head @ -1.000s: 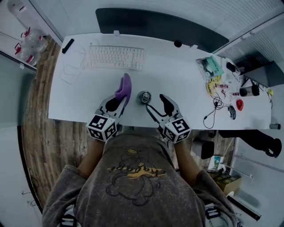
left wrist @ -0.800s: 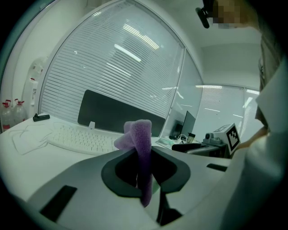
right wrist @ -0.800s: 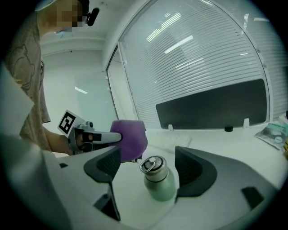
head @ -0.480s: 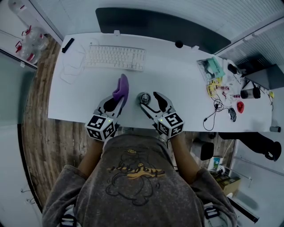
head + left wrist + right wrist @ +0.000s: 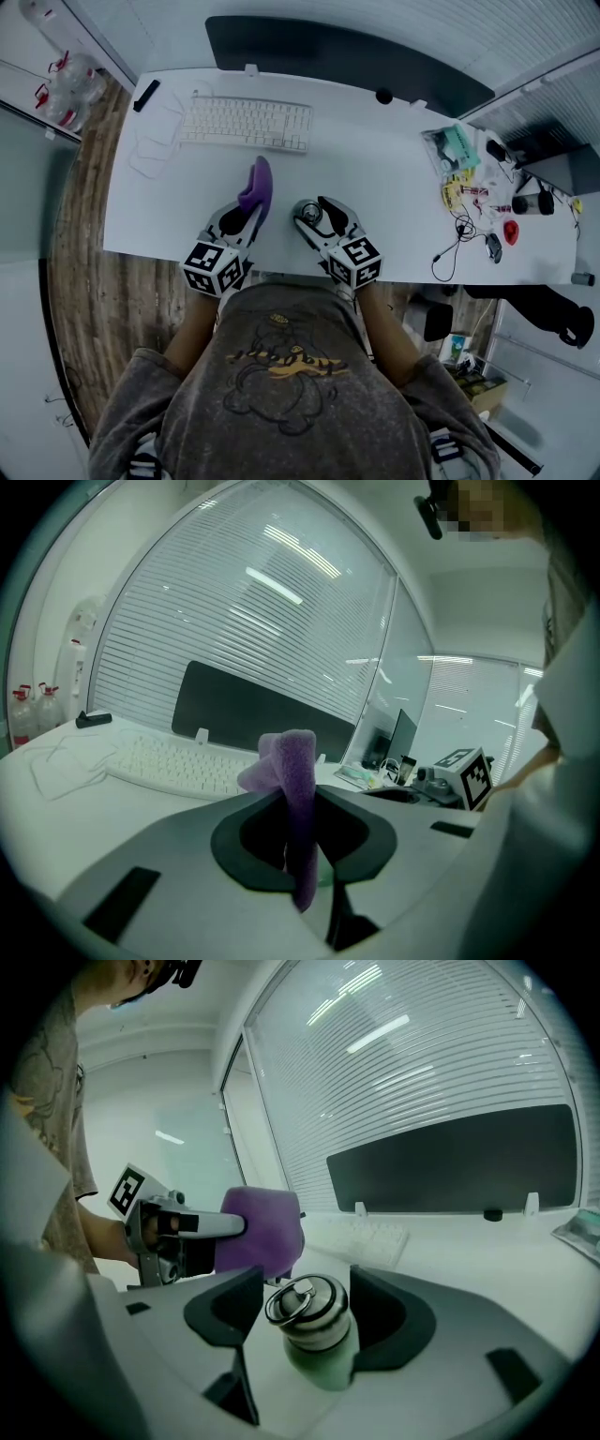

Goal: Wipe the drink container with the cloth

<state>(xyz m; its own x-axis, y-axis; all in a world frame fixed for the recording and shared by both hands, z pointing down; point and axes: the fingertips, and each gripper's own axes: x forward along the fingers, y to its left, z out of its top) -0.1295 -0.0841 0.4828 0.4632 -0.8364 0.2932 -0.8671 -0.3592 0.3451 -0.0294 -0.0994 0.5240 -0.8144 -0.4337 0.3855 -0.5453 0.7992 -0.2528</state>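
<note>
Head view: a person in a grey T-shirt [image 5: 281,375] stands at the near edge of a long white desk [image 5: 375,178] on a wood-plank floor [image 5: 80,234]. A white keyboard [image 5: 246,123] lies toward the far edge, left of the middle, with loops of white cable [image 5: 150,155] near the left edge. A dark panel [image 5: 347,58] runs behind the far edge. Packets, cables and small items [image 5: 464,183] crowd the right end. At the middle of the near edge, the left gripper [image 5: 247,214] holds a purple cloth [image 5: 256,183] pointing away from the person. Just beside it, the right gripper [image 5: 315,212] has a finger on each side of a small bottle [image 5: 307,214] standing on the desk.

Left gripper view: the two fingers are clamped on the cloth [image 5: 298,789], which rises in a folded strip between them. Beyond are the keyboard [image 5: 178,761], the dark panel [image 5: 253,710] and a wall of white window blinds [image 5: 244,602]. A monitor [image 5: 403,742] stands at the right end.

Right gripper view: the pale green bottle [image 5: 319,1330], with a metal cap and ring, stands upright between the fingers. They are closing around it, apart, with a gap showing on one side. The left gripper [image 5: 230,1226] holds the cloth [image 5: 267,1232] just behind the bottle. Blinds [image 5: 403,1054] and the dark panel [image 5: 459,1162] fill the background.
</note>
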